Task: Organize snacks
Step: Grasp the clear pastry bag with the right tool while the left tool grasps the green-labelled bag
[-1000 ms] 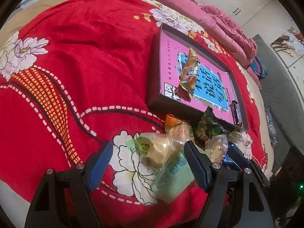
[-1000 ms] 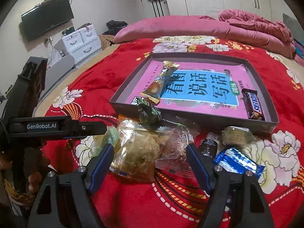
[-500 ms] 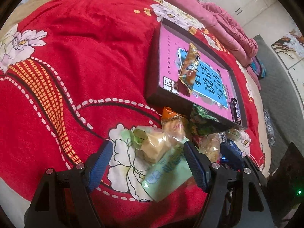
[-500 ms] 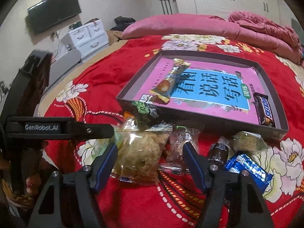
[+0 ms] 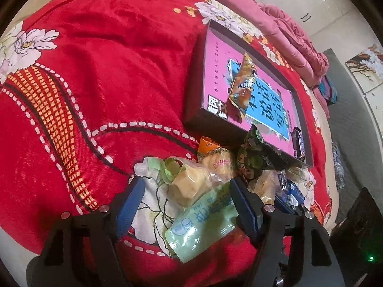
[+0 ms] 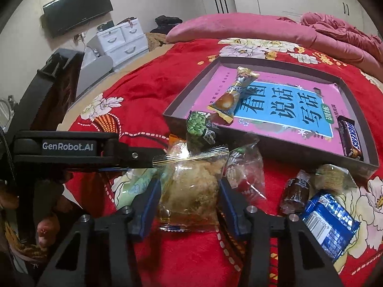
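Observation:
A dark tray with a pink and blue lining (image 5: pixel 215 55) (image 6: pixel 275 67) lies on the red bed and holds a brown-gold snack packet (image 5: pixel 243 86) (image 6: pixel 233 95) and a Snickers bar (image 6: pixel 349 136) (image 5: pixel 298 143). A pile of wrapped snacks lies before it. My left gripper (image 5: pixel 186 198) is open around a pale green packet (image 5: pixel 203 220) and a clear bun packet (image 5: pixel 189 181). My right gripper (image 6: pixel 189 198) is open, its jaws close on either side of a clear packet of brownish floss cake (image 6: pixel 191 189). A green pea packet (image 6: pixel 199 129) (image 5: pixel 253 157) leans on the tray's near wall.
A clear red-printed packet (image 6: pixel 244 169), a small brown packet (image 6: pixel 296 191), a pale cracker packet (image 6: pixel 332 177) and a blue packet (image 6: pixel 328 222) lie right of my right gripper. The left gripper body (image 6: pixel 71 148) crosses the right wrist view. Pink bedding (image 6: pixel 251 28) lies behind the tray.
Both grippers have moved forward and down into the snack pile. The right gripper's jaws have narrowed around the floss cake packet. The left gripper now straddles the green packet.

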